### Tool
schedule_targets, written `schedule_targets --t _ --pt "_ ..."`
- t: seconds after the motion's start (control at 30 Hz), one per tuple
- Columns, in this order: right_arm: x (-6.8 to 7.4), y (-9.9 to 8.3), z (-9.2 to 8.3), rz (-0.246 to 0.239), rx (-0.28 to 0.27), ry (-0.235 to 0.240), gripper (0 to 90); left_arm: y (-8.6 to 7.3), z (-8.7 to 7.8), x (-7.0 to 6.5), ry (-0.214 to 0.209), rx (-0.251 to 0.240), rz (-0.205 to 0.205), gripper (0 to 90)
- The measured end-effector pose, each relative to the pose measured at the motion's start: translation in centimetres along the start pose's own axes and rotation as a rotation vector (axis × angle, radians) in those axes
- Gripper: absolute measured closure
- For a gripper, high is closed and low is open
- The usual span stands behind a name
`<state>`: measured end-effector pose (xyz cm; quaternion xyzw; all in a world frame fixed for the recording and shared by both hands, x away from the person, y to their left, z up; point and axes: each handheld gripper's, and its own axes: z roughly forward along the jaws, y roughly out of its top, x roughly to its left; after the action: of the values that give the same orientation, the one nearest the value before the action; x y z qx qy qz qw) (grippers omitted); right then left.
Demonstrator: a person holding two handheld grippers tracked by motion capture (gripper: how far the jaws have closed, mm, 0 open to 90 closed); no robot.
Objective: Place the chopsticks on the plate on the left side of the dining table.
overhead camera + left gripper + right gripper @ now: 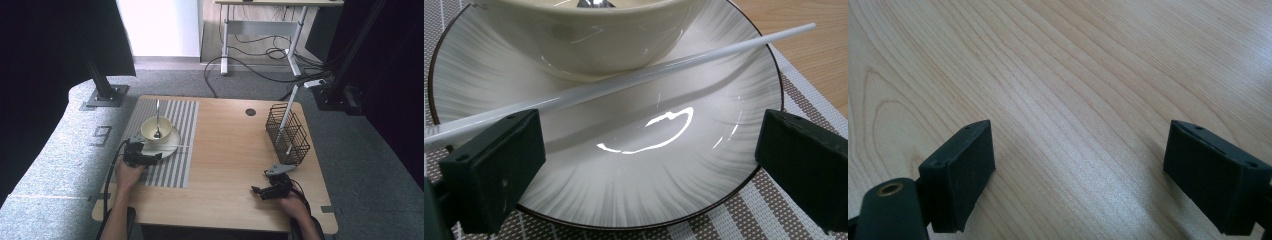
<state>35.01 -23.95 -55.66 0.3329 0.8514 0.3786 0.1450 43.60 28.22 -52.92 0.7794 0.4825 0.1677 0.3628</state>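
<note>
the left gripper (649, 165) hovers at the near edge of the plate (704, 190), its jaws spread wide with nothing pressed between them. a white chopstick (634, 80) lies across the plate, just in front of the cream bowl (589, 35) that sits on the plate's far part; its left end runs past the left jaw, and whether it touches that jaw is hard to tell. a spoon (157, 117) stands in the bowl. the plate rests on a striped placemat (185, 145) at the table's (230, 150) left side. the right gripper (1078, 175) sits low over bare wood at the near right, jaws wide apart and empty, near a black wire basket (287, 132).
</note>
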Motion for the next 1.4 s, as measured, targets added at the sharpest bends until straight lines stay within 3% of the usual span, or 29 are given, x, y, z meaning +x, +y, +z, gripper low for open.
schedule_targets --t 0.57,0.87,1.1,1.23,1.4 --pt "0.0 0.0 0.0 -0.001 0.000 0.000 12.4 -0.1 0.1 0.1 -0.009 -0.004 -0.009 0.0" --pt "0.0 0.0 0.0 -0.002 0.001 0.002 12.4 -0.4 -1.3 -0.5 -0.005 -0.004 0.004 0.0" --pt "0.1 0.0 0.0 0.000 0.000 0.001 12.4 -0.1 -2.3 -1.5 -0.058 -0.030 0.024 0.0" --pt "0.1 0.0 0.0 -0.001 0.000 0.001 12.4 0.4 -2.7 -2.7 -0.099 -0.031 0.070 0.0" --pt "0.1 0.0 0.0 0.000 0.001 0.002 12.4 1.1 -3.4 -4.2 -0.145 -0.048 0.087 0.0"
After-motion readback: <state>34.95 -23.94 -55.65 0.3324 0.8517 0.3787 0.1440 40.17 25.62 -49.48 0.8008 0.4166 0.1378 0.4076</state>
